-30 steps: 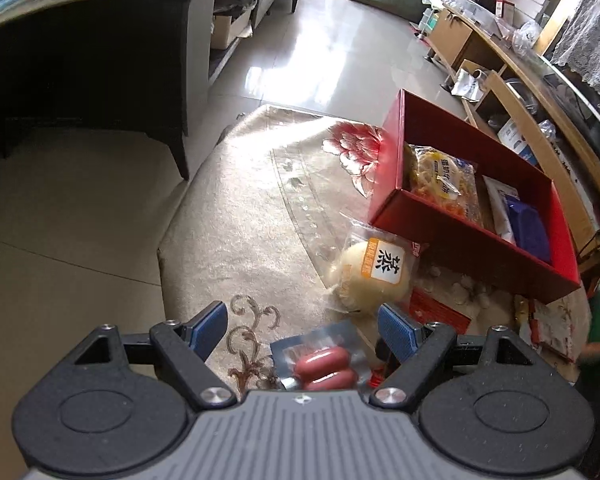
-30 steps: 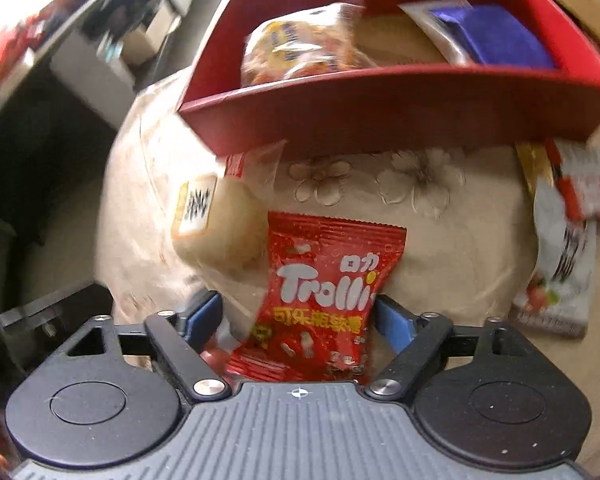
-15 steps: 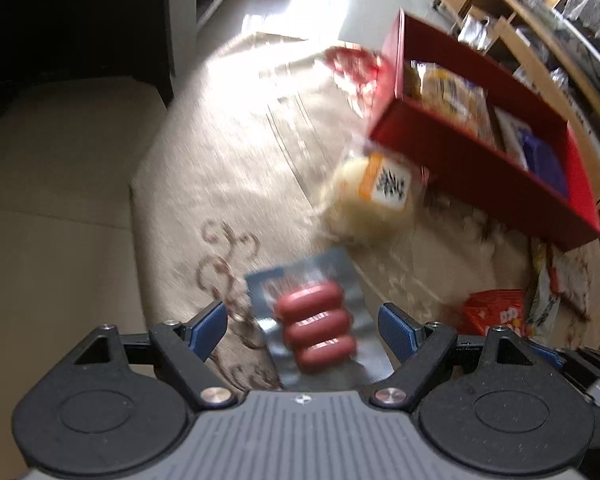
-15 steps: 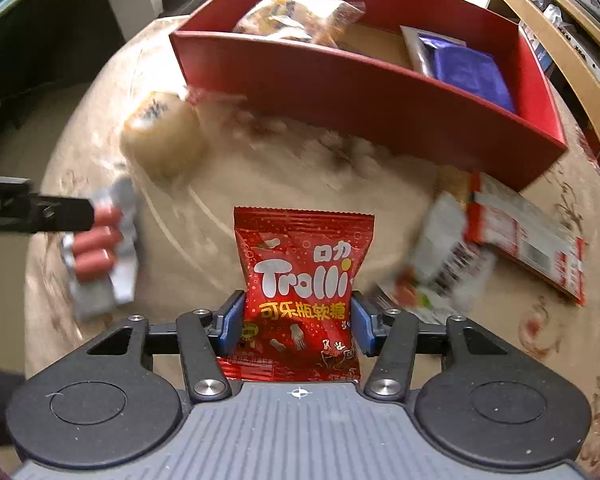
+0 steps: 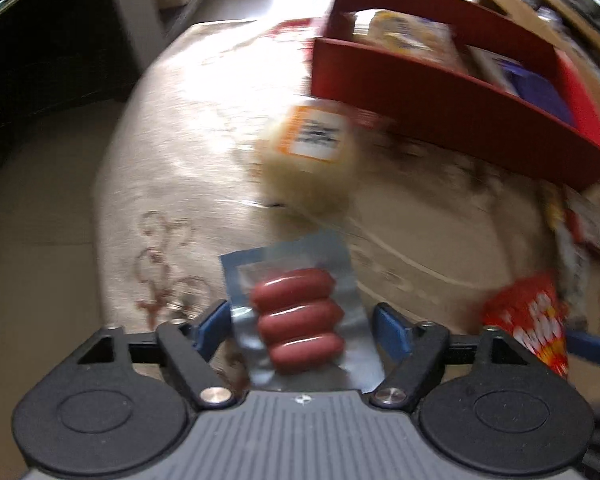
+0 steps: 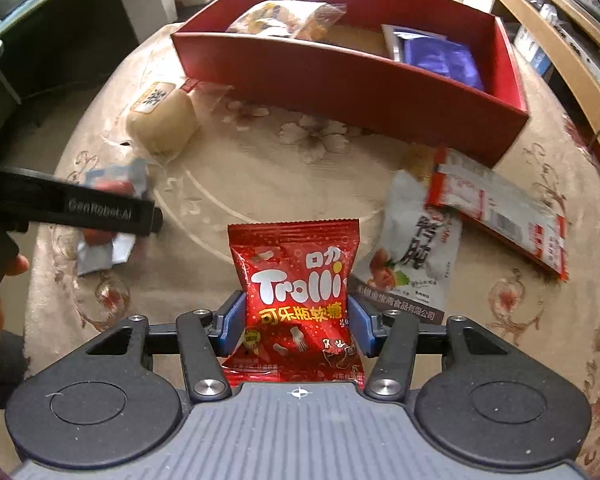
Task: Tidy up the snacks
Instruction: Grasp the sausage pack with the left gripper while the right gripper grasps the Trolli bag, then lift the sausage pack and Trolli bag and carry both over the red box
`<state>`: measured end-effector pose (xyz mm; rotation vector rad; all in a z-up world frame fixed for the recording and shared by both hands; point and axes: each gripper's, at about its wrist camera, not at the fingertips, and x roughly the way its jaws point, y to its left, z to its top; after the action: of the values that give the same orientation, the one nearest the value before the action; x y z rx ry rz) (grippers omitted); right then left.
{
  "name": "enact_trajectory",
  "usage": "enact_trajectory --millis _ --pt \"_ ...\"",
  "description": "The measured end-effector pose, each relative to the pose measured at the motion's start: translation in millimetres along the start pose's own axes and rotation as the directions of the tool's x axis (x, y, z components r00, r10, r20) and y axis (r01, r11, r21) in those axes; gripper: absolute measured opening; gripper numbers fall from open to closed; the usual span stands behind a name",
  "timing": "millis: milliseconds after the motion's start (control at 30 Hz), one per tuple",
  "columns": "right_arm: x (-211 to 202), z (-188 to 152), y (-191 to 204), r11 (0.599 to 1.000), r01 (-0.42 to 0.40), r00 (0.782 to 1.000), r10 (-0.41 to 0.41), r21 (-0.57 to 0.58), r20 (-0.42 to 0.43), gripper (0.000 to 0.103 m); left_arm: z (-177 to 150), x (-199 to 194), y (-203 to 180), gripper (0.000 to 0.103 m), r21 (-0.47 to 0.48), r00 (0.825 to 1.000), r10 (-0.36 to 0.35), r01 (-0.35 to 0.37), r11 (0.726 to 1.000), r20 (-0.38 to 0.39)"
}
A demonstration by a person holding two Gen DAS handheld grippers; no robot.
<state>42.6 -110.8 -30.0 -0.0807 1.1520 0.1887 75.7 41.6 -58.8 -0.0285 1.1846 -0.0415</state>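
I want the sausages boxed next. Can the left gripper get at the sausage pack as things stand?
Probably yes. The sausage pack lies flat on the tablecloth between the jaws of the left gripper, which have just been closing around it. Nothing lies over the pack, though whether the pads press it yet is unclear.

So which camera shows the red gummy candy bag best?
The right wrist view: the red gummy candy bag sits sharp and whole between the right gripper's fingers, its label readable. The left wrist view catches only a blurred piece at its right edge.
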Motion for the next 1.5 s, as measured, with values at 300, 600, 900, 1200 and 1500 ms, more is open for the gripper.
enact_trajectory --millis 300,600,900,1200,1500 --pt "-0.2 -5.8 -3.1 1.000 0.013 1.000 -0.013 -0.002 -0.018 0.063 -6.0 -1.8 -5.1 0.072 0.039 1.000 -0.021 0.021 0.999 0.002" --pt "14.7 -2.1 4.0 1.000 0.002 0.999 -0.002 -0.015 -0.032 0.088 -10.3 10.4 -10.5 0.103 0.045 1.000 0.030 -0.030 0.999 0.005" --pt "27.4 -5.4 17.8 0.998 -0.003 0.999 0.000 -0.062 -0.037 0.103 -11.4 11.8 -2.4 0.103 0.064 1.000 0.020 -0.021 0.998 0.012" --pt "10.3 -5.8 7.6 0.997 0.022 1.000 -0.023 -0.068 -0.006 0.063 -12.8 1.2 -4.3 0.080 0.071 1.000 0.022 -0.023 0.997 0.023" --pt "0.2 -10.0 10.5 0.994 0.034 0.999 -0.032 -0.100 0.016 0.059 -13.1 -6.7 -6.4 0.070 0.046 1.000 -0.008 0.007 0.999 0.019"
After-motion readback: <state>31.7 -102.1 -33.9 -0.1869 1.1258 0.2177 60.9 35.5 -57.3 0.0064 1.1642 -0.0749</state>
